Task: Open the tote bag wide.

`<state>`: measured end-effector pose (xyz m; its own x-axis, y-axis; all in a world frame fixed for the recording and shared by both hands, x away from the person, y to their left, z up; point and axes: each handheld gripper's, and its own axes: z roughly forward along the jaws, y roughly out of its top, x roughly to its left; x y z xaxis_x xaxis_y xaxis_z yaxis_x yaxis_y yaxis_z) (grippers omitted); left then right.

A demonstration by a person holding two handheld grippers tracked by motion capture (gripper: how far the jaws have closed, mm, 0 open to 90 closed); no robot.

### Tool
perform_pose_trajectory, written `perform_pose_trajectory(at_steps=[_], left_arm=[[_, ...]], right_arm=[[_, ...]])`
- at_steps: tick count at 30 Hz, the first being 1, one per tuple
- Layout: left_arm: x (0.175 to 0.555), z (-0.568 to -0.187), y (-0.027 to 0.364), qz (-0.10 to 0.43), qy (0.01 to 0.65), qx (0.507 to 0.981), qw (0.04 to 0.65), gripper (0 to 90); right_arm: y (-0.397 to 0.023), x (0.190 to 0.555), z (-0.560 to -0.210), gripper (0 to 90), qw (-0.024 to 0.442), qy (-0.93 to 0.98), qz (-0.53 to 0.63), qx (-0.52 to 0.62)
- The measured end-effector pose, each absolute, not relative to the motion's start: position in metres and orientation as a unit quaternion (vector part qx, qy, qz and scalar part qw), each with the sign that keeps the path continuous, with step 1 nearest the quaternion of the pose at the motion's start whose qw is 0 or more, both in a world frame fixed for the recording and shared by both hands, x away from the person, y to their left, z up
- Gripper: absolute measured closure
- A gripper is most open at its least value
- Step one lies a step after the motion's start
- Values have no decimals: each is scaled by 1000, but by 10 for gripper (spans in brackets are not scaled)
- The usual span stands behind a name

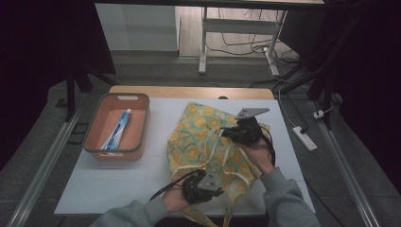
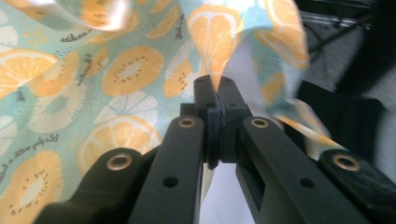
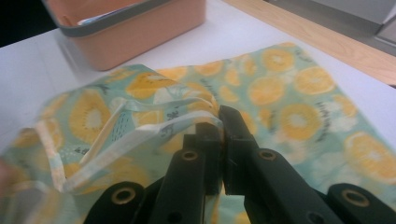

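Both grippers are clamping the rim of the fruit-print cloth bag (image 1: pixel 208 137) lying on the tabletop (image 1: pixel 118 184), left gripper (image 1: pixel 204 188) and right gripper (image 1: pixel 236 134) spreading its mouth, while the toothpaste tube (image 1: pixel 117 130) is lying in the orange basket (image 1: pixel 94 142), not yet packed.

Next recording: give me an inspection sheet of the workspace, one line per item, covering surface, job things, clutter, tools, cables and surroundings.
Surface: white tabletop with a wooden back edge, bare around the items.
Job's things: teal fabric bag printed with orange citrus slices, lying partly bunched, its edge lifted at two places.
Clutter: salmon plastic bin with grey rim at the left, holding a blue-and-white toothpaste tube.
Tools: left tool shut on the bag's edge; right tool shut on the bag's rim.
Cables: black cable trailing from the left tool; white power strip on the floor.
Surroundings: grey floor, white desk frame behind, dark at the sides.
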<state>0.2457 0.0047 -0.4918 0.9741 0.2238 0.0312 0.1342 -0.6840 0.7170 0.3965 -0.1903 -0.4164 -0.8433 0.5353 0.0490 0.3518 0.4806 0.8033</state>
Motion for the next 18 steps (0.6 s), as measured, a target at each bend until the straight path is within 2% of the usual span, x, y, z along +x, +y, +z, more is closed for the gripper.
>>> perform_pose_trajectory(at_steps=[11,18], left_arm=[[209,-479,60,66,96,912,393,886],[207,-481,76,69,117,907,398,874]], right_arm=[[-212,429,-433,867,114,840,425,318],[-212,442,-455,868,96,846,398,341]])
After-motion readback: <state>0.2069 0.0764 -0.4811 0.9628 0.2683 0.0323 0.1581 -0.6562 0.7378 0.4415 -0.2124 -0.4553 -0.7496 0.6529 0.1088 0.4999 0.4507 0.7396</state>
